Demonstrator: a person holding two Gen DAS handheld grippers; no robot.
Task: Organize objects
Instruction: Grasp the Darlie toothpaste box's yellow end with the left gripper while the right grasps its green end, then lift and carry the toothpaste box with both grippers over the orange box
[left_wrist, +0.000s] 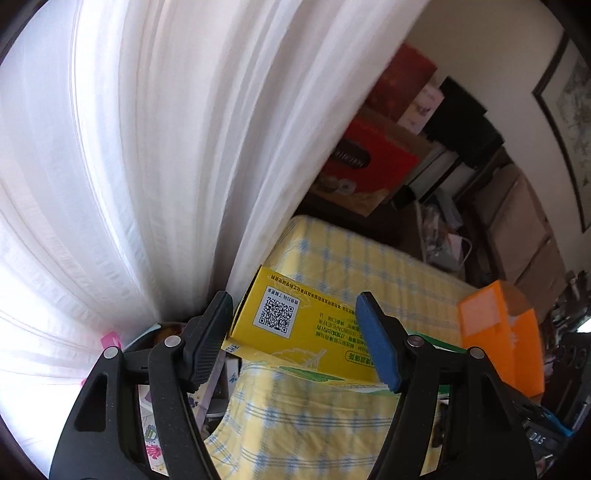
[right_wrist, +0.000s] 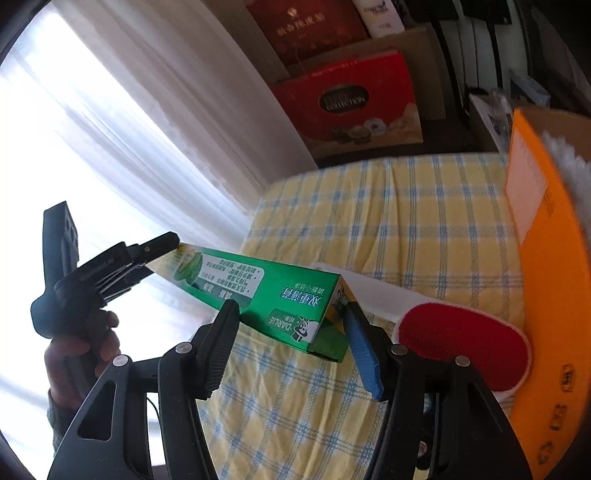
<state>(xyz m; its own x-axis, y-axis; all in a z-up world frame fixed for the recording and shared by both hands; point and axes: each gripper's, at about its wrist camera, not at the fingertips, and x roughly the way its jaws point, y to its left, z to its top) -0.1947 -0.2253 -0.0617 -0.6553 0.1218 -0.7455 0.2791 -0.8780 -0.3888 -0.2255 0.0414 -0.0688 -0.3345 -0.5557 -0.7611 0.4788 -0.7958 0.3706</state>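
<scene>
We face a white sheer curtain (left_wrist: 147, 166) beside a surface (right_wrist: 406, 206) draped in a yellow-and-blue checked cloth, with red gift boxes (right_wrist: 354, 99) stacked behind it, one of them lettered "COLLECTION". Our two grippers share one long green-and-yellow cardboard toothpaste box (right_wrist: 266, 295): the left gripper (left_wrist: 295, 332) has its fingers clenched on the yellow end, and the right gripper (right_wrist: 291, 343) clenches the green end, so the box hangs in the air above the cloth. We judge the tidying to be in mid-course: the box is lifted but not yet put away, and a red round pad (right_wrist: 461, 347) lies on the cloth beside an orange cardboard box (right_wrist: 546, 258). The toothpaste box reads "DARLIE", with Chinese print and a QR code (left_wrist: 275, 312) on its yellow face.
</scene>
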